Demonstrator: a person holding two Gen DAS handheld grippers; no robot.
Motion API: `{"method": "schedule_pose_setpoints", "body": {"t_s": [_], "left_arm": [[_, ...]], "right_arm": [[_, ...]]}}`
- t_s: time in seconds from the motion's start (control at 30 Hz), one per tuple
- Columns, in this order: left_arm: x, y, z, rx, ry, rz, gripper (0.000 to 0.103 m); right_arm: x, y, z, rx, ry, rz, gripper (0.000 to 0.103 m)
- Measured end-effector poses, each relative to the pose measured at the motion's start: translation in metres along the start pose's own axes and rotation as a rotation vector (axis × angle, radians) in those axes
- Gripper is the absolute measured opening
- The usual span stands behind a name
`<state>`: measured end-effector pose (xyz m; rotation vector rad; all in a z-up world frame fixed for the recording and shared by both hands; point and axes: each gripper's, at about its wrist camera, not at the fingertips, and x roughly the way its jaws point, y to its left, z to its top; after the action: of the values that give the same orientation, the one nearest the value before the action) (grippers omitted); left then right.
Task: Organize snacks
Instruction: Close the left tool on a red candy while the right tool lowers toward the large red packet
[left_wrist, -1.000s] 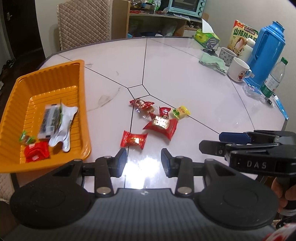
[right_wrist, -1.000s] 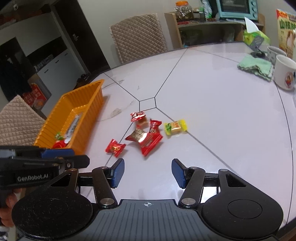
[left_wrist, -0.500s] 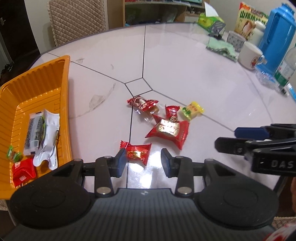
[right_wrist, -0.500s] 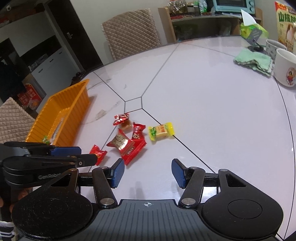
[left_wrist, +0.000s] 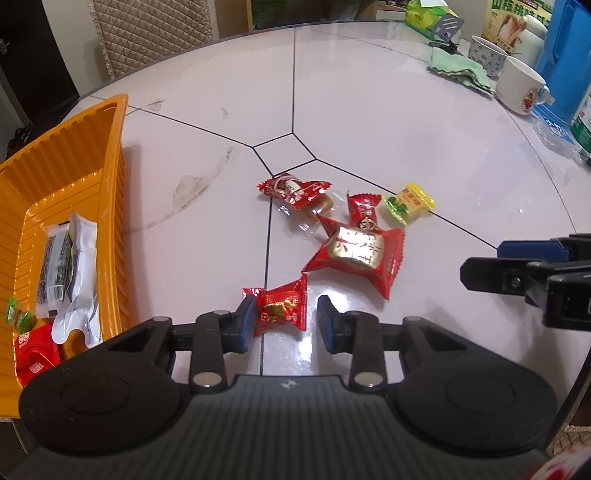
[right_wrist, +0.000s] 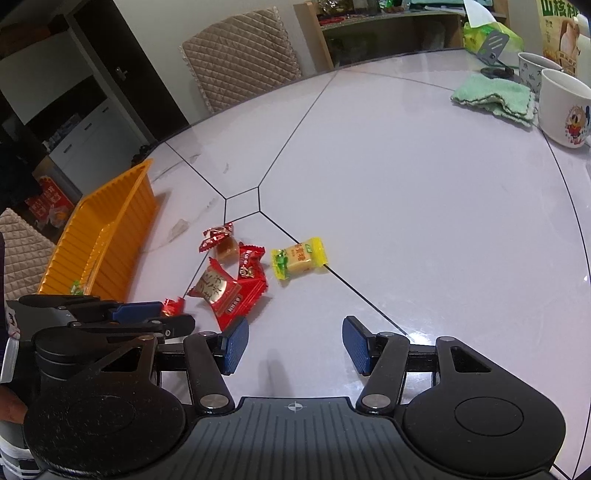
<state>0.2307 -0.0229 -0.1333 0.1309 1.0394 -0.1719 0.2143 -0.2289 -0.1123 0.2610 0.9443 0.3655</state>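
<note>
On the pale table, a small red candy (left_wrist: 282, 310) lies between the fingers of my left gripper (left_wrist: 286, 325). Its jaws are closing: the left pad touches the wrapper while the right pad stands off. Just beyond lie a large red packet (left_wrist: 354, 254), a red twist candy (left_wrist: 293, 190), a narrow red candy (left_wrist: 364, 208) and a yellow candy (left_wrist: 408, 203). The orange tray (left_wrist: 110, 147) at the left holds several snacks. My right gripper (right_wrist: 295, 345) hovers open over bare table, short of the large red packet (right_wrist: 221, 295) and the yellow candy (right_wrist: 299, 258).
At the far right stand a white mug (left_wrist: 519, 86), a green cloth (left_wrist: 461, 70), a blue flask (left_wrist: 565, 55) and a bottle. A quilted chair (right_wrist: 240, 59) stands behind the table. The table's near edge runs under both grippers.
My left gripper has come down and forward onto the small red candy, which now sits between its narrowed fingers. The right gripper has dropped closer to the table, still open the same width.
</note>
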Motion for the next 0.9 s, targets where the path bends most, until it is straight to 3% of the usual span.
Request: {"method": "schedule_pose_setpoints", "body": {"t_s": [0.2,0.47,0.63,0.9], "left_arm": [[-0.001,-0.001,-0.002,0.009,-0.017,0.015,0.022],[-0.015,-0.001,-0.004,0.003,-0.041,-0.001,0.021],[-0.028,0.009,0.0,-0.053,-0.047,-0.019,0.021],[-0.037,0.02,0.007,-0.098,-0.059,-0.019,0.021]], "right_arm": [[0.003,-0.002,-0.001,0.001,0.007,-0.002,0.057],[0.004,0.007,0.001,-0.055,-0.001,0.006,0.057],[0.01,0.02,0.005,-0.157,-0.02,0.027,0.057],[0.03,0.056,0.011,-0.427,-0.036,0.069,0.057]]}}
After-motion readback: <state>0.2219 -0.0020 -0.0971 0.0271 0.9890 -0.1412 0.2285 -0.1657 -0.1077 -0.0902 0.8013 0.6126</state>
